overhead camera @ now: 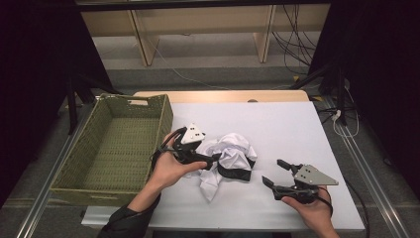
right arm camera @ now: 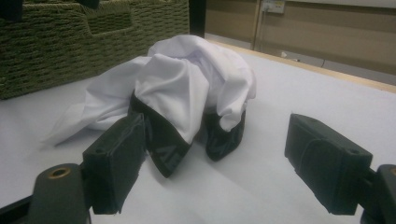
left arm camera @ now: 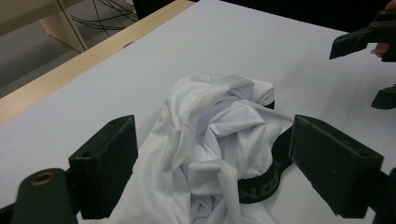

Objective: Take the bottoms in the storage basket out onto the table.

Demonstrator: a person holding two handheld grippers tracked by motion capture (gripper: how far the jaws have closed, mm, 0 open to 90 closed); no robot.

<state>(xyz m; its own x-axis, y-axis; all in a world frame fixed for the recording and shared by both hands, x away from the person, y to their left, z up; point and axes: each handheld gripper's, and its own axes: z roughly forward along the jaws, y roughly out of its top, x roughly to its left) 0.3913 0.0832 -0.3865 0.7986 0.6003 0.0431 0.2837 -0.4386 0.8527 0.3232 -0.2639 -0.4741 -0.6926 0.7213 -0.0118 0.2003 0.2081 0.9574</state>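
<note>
The white garment with black trim [overhead camera: 228, 159] lies crumpled in a heap near the middle of the white worktop [overhead camera: 277, 124], just right of the woven green basket [overhead camera: 115, 144]. The left gripper [overhead camera: 210, 161] hangs above the heap's left side with its fingers [left arm camera: 105, 165] spread and nothing pinched between them; the cloth is under them, not pressed. The right gripper [overhead camera: 275, 173] stands apart to the right of the heap, low over the worktop, its fingers [right arm camera: 327, 163] spread as well and empty.

I think the main risk is a poor grasp. The cloth is thin and bunched, so the fingers may catch only one loose fold. Then the rest could drag on the worktop, slide out, or snag on the basket's rim.
</note>
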